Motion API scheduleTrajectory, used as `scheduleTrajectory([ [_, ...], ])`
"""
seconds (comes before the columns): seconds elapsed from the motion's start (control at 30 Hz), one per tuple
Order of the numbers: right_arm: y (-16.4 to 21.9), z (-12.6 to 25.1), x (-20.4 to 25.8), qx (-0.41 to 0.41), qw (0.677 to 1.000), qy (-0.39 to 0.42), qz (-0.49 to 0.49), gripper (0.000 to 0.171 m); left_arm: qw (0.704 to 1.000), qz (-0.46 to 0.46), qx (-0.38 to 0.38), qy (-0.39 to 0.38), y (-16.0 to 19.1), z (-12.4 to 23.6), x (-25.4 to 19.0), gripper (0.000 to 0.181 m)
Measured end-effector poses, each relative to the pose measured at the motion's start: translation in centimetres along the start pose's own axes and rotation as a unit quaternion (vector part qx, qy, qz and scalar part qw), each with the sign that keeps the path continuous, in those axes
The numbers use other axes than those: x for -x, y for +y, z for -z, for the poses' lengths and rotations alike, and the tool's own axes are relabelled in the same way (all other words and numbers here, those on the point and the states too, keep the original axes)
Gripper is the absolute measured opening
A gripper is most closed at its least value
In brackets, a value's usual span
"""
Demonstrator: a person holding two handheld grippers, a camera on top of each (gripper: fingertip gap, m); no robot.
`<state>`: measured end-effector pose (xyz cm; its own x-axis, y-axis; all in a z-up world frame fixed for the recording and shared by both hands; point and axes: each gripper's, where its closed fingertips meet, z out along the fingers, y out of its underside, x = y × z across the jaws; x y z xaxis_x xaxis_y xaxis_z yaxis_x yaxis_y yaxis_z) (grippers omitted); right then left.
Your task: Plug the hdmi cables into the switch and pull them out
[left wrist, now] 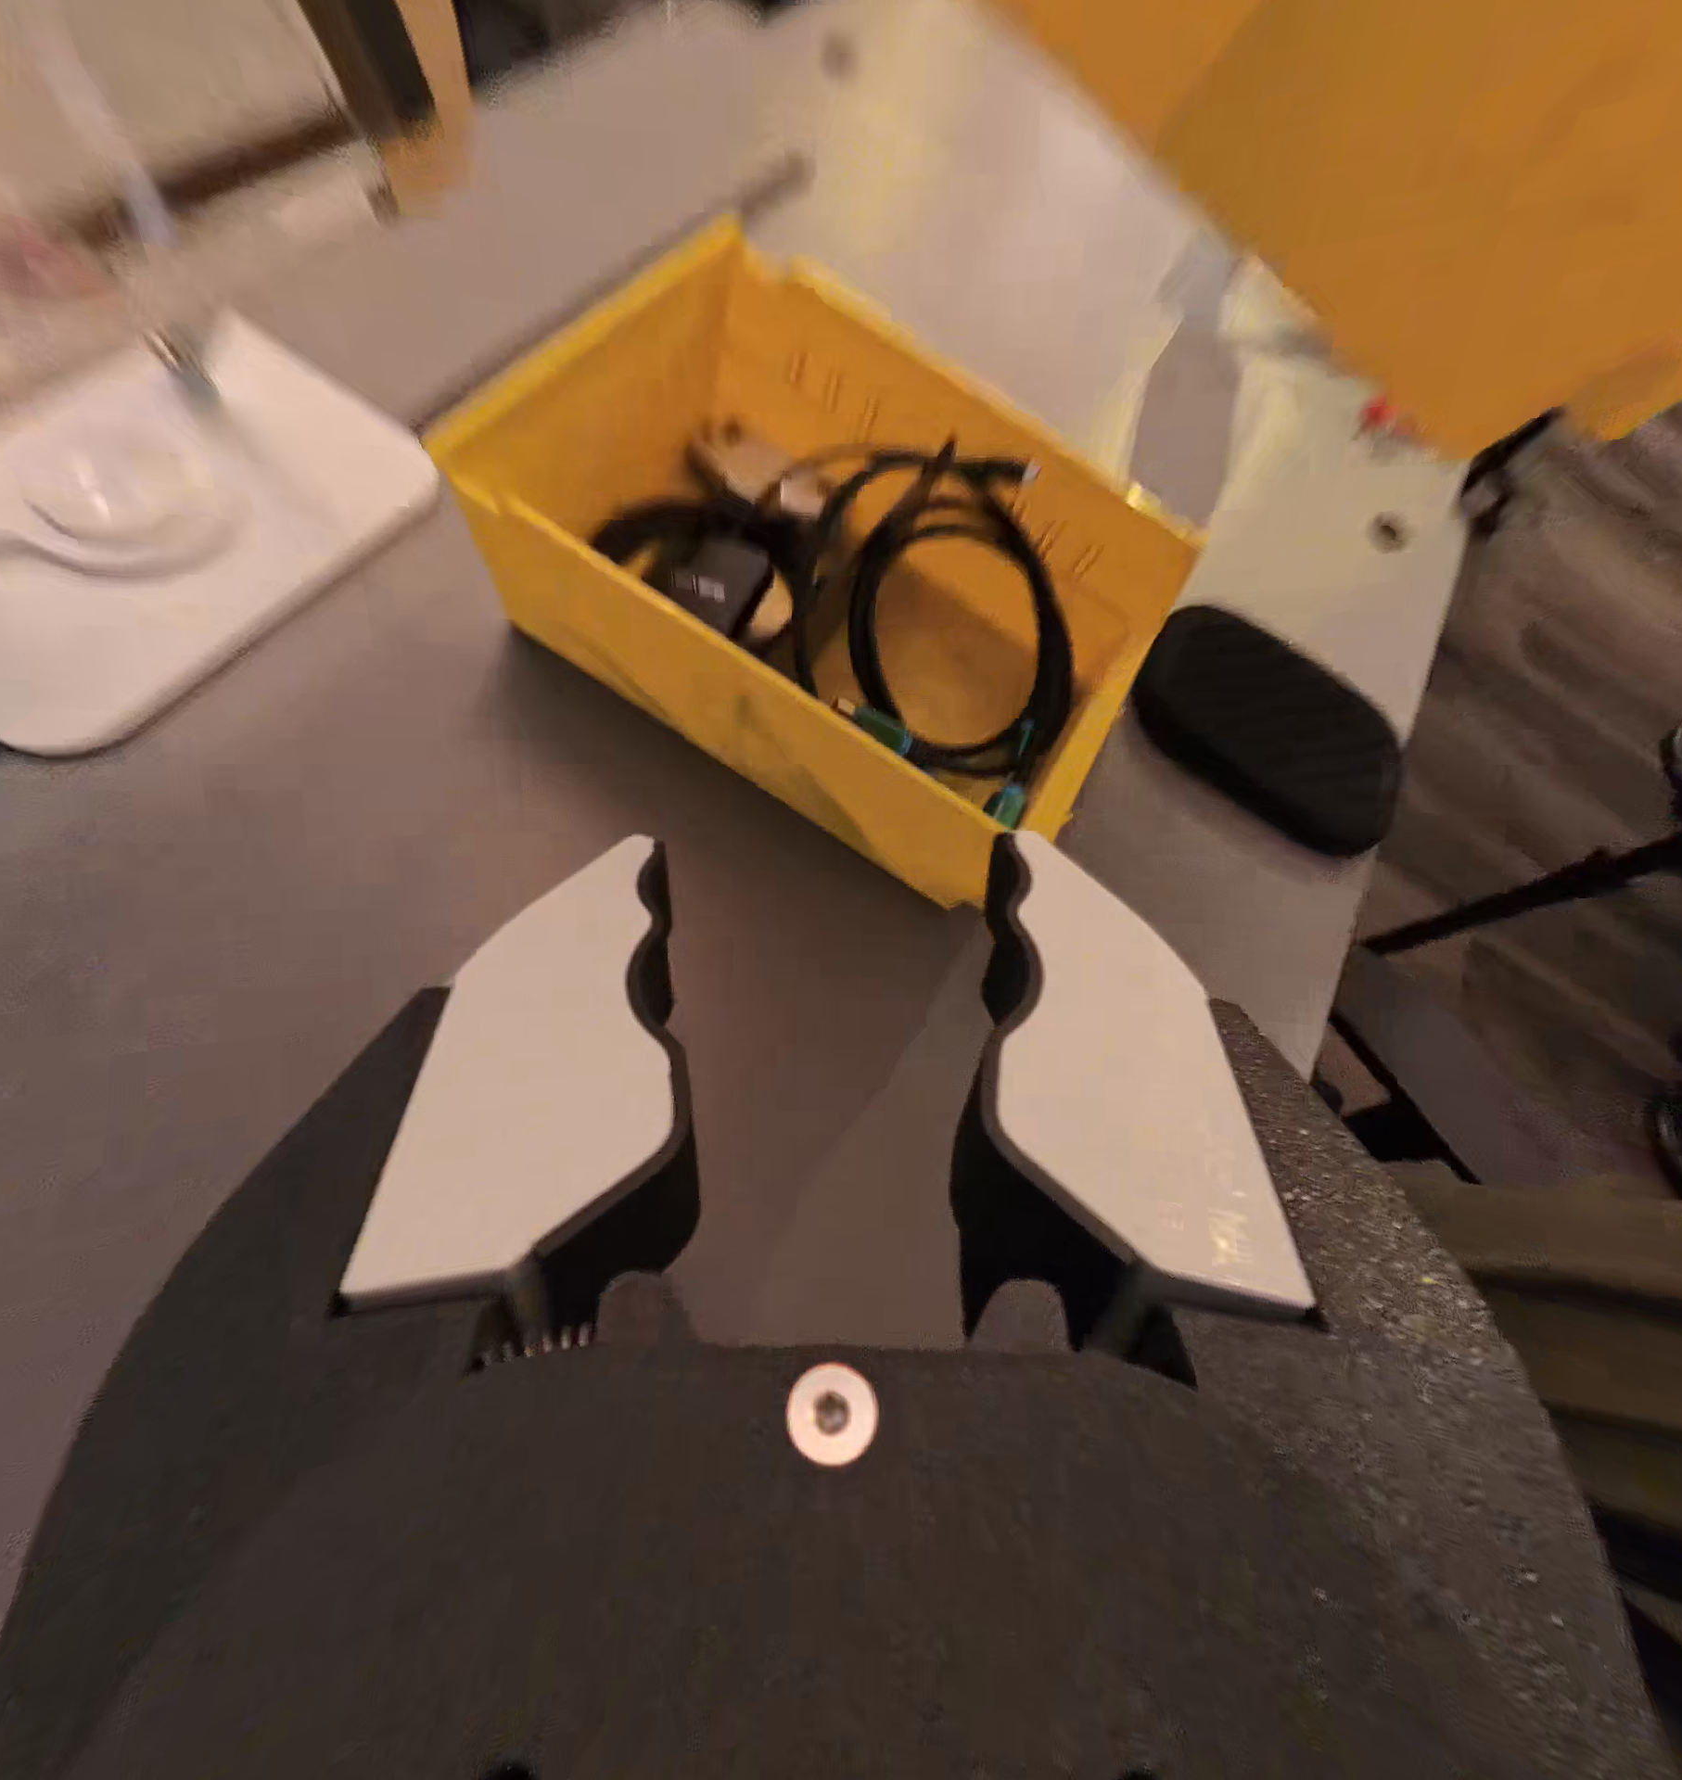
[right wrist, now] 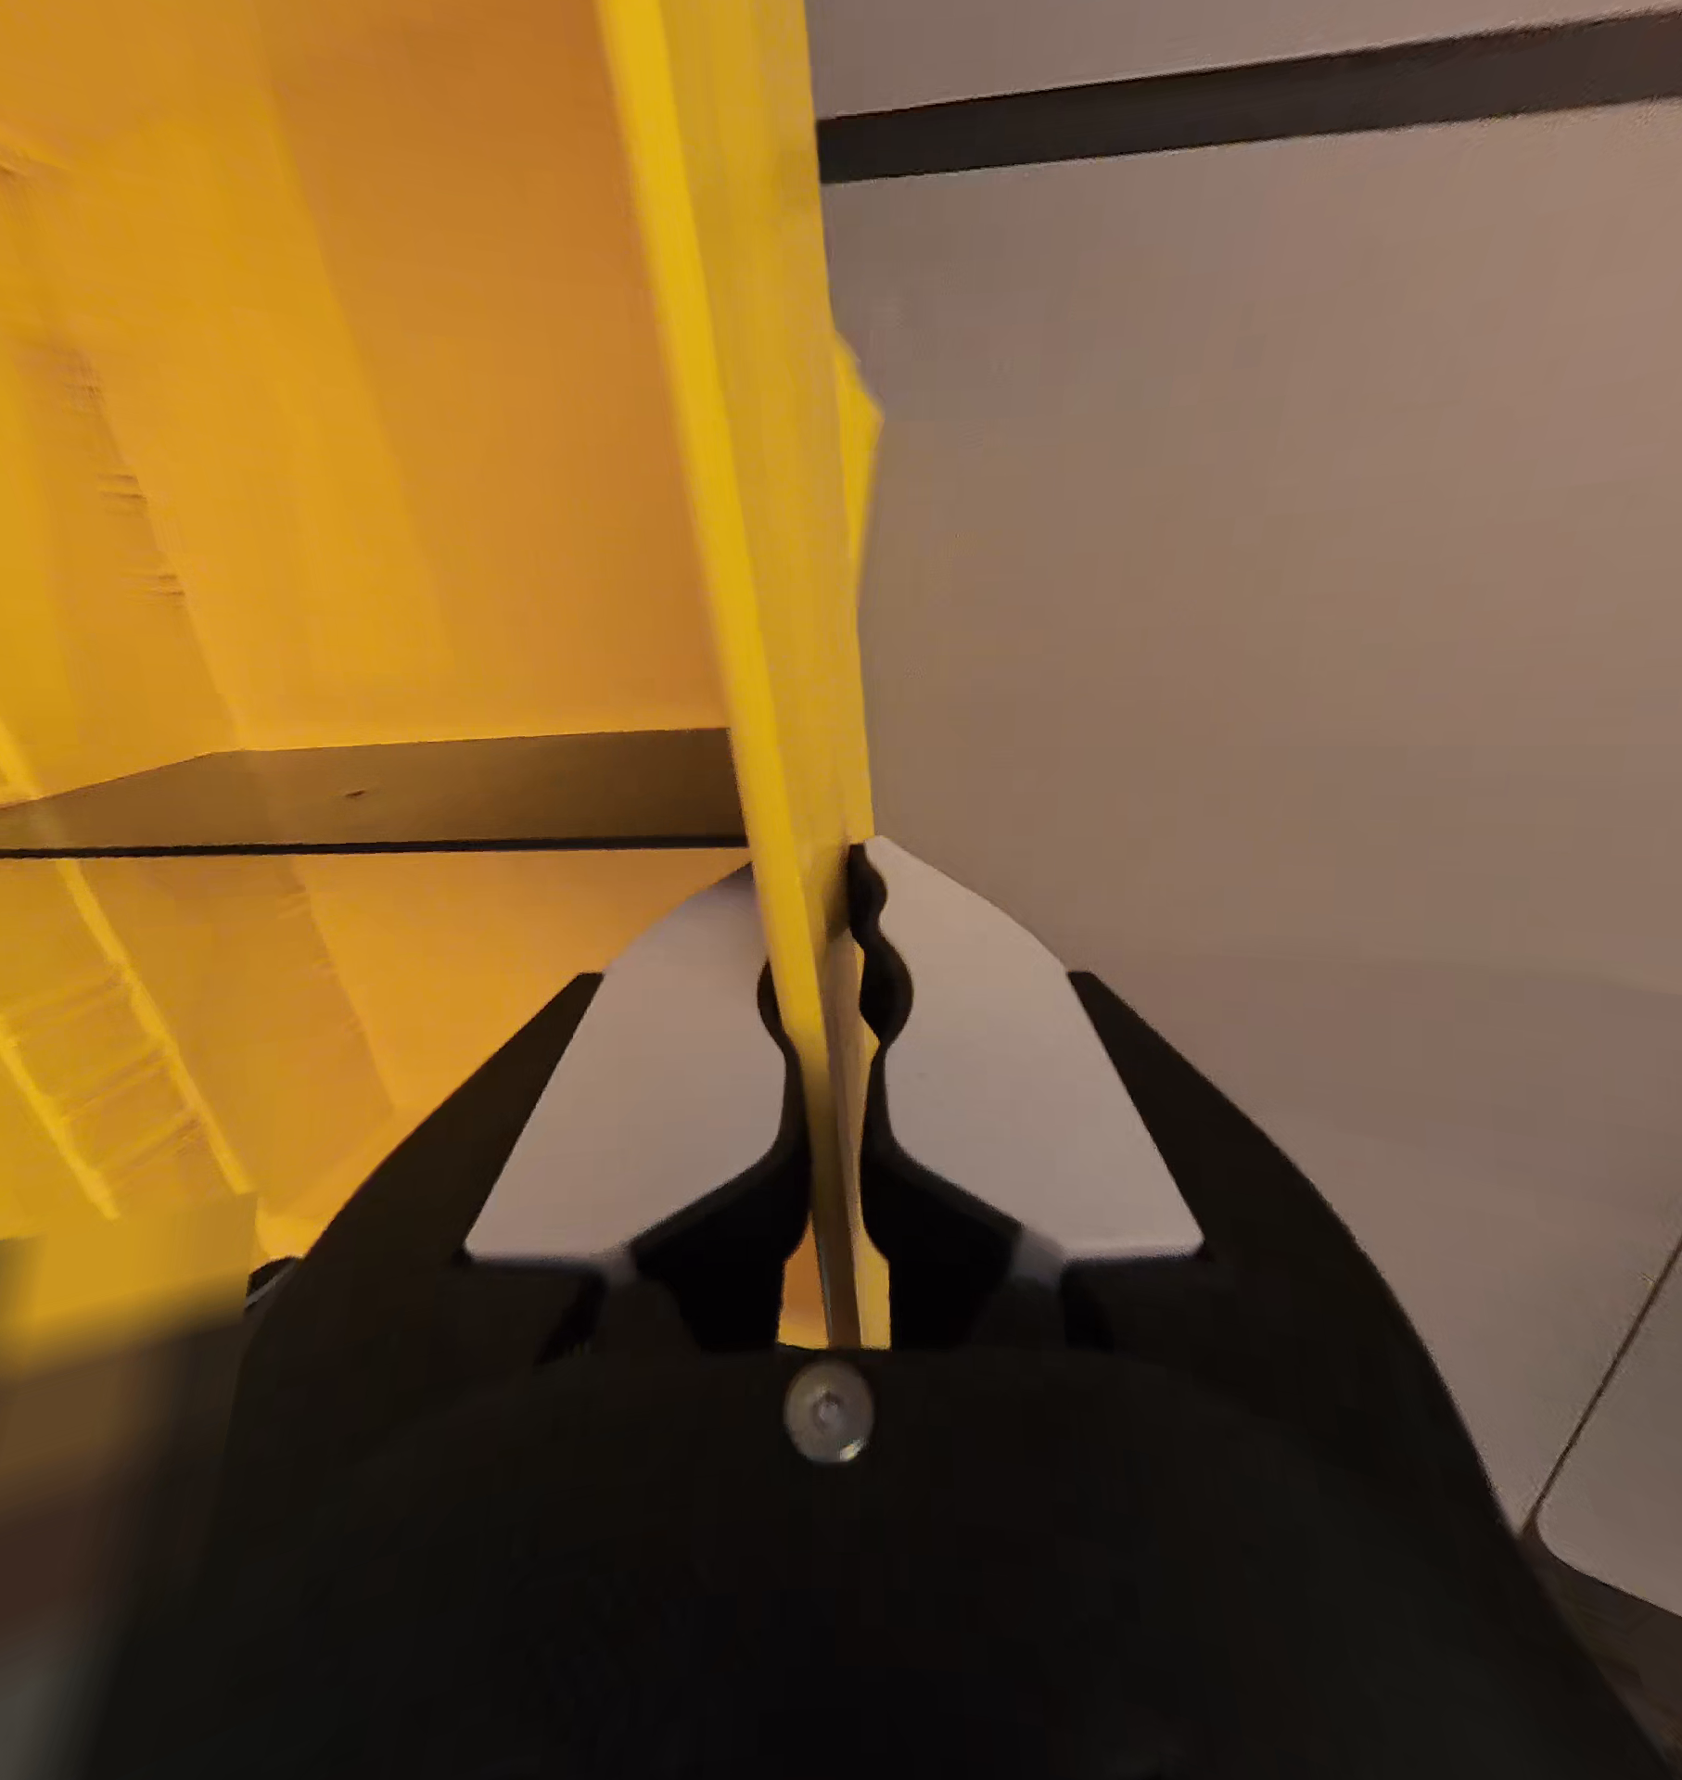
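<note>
Left hand-held gripper [left wrist: 827,872]: jaws apart, empty, over bench [left wrist: 240,915].
Right hand-held gripper [right wrist: 808,867]: clamped on yellow lid [right wrist: 722,385].
Yellow box [left wrist: 722,703]: holds black cables [left wrist: 953,616].

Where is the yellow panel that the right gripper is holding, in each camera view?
Left wrist view: yellow panel in the upper right corner, blurred, above the cable bin.
Right wrist view: it fills the left half, its edge clamped in the right gripper.
Shared landmark: probably the dark tabletop.
</note>
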<state>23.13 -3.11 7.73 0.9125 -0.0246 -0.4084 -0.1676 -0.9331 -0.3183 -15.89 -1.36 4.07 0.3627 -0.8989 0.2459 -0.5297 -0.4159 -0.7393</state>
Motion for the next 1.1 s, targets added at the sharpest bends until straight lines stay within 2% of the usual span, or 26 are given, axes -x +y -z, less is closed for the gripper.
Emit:
scheduleTrajectory([
  [0.1,1.6,-0.7,-6.2,-0.049,0.997,-0.003,-0.061,0.006,0.996,0.032,0.078,-0.007,1.1,-6.5,0.4,0.072],
  [0.2,3.0,-2.5,-10.1,-0.079,0.992,-0.031,-0.093,0.006,0.989,0.069,0.127,-0.014,1.7,-10.9,1.1,0.071],
  [0.3,4.0,-4.2,-13.3,-0.116,0.986,-0.038,-0.113,0.006,0.97,0.115,0.215,-0.019,3.6,-13.5,1.4,0.072],
  [0.37,4.5,-5.2,-15.2,-0.14,0.981,-0.031,-0.131,0.008,0.959,0.146,0.241,-0.007,3.9,-14.9,0.7,0.058],
  [0.43,5.2,-6.2,-16.7,-0.155,0.978,-0.017,-0.14,0.009,0.952,0.144,0.269,-0.021,4.1,-16.2,0.6,0.052],
  [0.47,5.5,-6.7,-17.3,-0.159,0.977,-0.007,-0.144,0.01,0.946,0.144,0.288,-0.024,4.2,-16.5,0.4,0.058],
  [0.53,6.2,-8.0,-18.4,-0.146,0.979,0.013,-0.14,0.01,0.925,0.161,0.344,-0.033,4.9,-16.5,0.1,0.051],
  [0.6,6.6,-8.6,-19.2,-0.095,0.985,0.029,-0.142,0.011,0.899,0.18,0.398,-0.034,5.4,-16.5,-0.2,0.038],
  [0.7,6.7,-9.2,-19.2,-0.052,0.989,0.055,-0.129,0.015,0.877,0.201,0.435,-0.033,5.5,-16.3,0.0,0.028],
  [0.83,7.8,-11.7,-17.8,0.026,0.991,0.039,-0.125,0.015,0.87,0.279,0.406,0.021,4.8,-15.8,1.0,0.014],
  [0.87,7.7,-12.3,-17.3,0.038,0.991,0.029,-0.123,0.016,0.873,0.287,0.395,0.022,4.8,-15.5,1.7,0.015],
  [0.93,6.8,-12.9,-16.4,0.035,0.991,0.018,-0.126,0.017,0.877,0.289,0.385,0.001,5.2,-14.3,3.5,0.015],
  [1.1,6.4,-14.9,-12.3,0.076,0.996,-0.001,-0.057,0.018,0.87,0.32,0.366,-0.079,7.9,-8.9,9.3,0.01],
])
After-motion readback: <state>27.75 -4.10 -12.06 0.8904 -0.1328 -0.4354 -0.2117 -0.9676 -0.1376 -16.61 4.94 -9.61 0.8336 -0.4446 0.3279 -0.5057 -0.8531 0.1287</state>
